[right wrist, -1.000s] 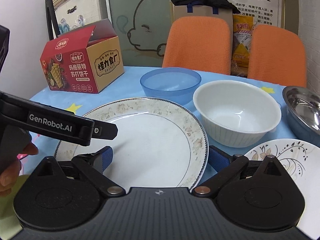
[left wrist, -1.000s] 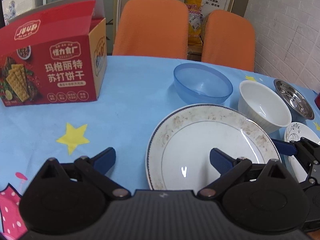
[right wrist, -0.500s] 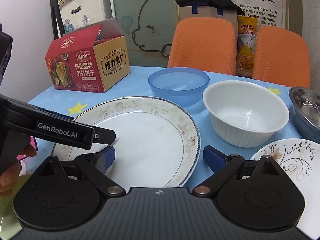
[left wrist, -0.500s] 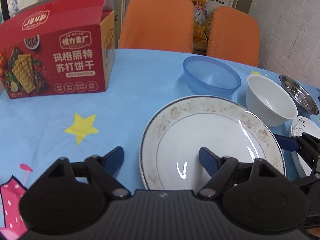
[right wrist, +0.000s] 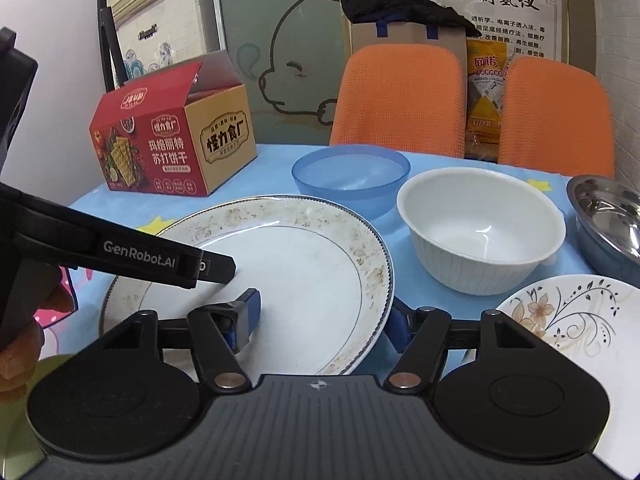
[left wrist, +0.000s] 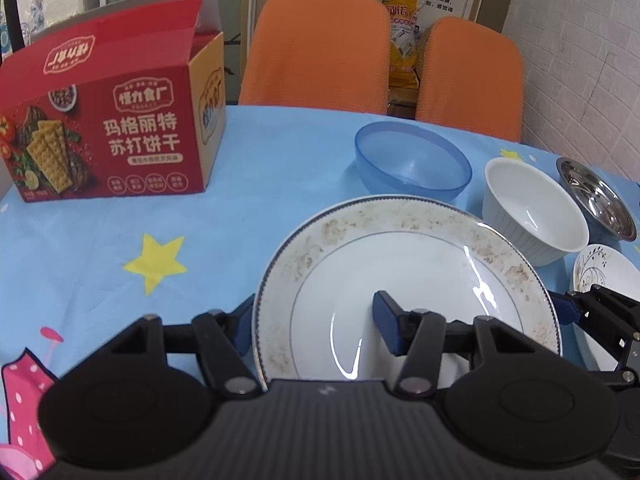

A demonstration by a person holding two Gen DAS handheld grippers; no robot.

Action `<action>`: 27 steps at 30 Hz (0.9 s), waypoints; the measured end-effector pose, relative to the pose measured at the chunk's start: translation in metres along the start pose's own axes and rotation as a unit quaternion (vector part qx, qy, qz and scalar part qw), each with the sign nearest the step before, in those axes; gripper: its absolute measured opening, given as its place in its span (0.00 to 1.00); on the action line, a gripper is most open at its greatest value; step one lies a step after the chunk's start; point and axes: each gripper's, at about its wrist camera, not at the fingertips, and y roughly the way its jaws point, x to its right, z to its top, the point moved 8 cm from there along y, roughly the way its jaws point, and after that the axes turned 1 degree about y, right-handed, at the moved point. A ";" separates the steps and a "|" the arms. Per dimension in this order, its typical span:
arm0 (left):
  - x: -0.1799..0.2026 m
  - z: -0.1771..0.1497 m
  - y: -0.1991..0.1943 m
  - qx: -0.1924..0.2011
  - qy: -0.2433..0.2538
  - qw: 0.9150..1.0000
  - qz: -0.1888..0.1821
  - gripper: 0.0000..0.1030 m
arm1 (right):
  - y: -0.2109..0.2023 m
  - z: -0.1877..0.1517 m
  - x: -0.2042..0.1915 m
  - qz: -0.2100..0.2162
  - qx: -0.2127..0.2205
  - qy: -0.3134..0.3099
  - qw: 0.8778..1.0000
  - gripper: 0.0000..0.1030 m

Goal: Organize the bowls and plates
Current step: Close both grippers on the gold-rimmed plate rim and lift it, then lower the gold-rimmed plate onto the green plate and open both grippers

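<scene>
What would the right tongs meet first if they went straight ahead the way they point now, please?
The right tongs already straddle the right rim of the large plate. Straight on, they would probably meet the blue bowl first, though depth is hard to judge.

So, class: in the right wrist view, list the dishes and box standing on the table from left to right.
Red cracker box → large gold-patterned white plate → translucent blue plastic bowl → white ribbed bowl → stainless steel bowl.

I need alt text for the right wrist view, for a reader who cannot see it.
The right gripper straddles the right rim of a large white plate, jaws open, while the left gripper reaches over the plate. Behind stand a blue bowl and a white bowl.
</scene>
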 end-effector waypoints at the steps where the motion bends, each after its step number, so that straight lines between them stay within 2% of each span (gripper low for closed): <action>1: 0.001 0.003 -0.003 0.004 0.000 1.000 -0.002 0.53 | -0.003 0.002 0.000 -0.001 0.008 0.001 1.000 1.00; 7: 0.009 0.012 -0.026 0.026 0.012 1.000 0.004 0.53 | -0.018 0.014 0.000 0.002 0.039 0.010 0.999 1.00; 13: 0.004 -0.004 -0.061 0.026 -0.004 1.000 0.007 0.53 | -0.043 0.015 -0.016 0.022 0.048 0.015 0.998 1.00; 16: 0.001 -0.019 -0.083 0.029 -0.015 0.999 0.010 0.53 | -0.063 0.006 -0.033 0.026 0.049 0.002 0.998 1.00; 22: 0.000 -0.060 -0.121 0.032 -0.008 0.999 0.031 0.53 | -0.098 -0.028 -0.063 0.036 0.034 -0.003 0.999 1.00; 27: -0.005 -0.099 -0.134 0.016 -0.017 0.999 0.028 0.53 | -0.114 -0.055 -0.075 0.040 0.014 0.008 0.999 1.00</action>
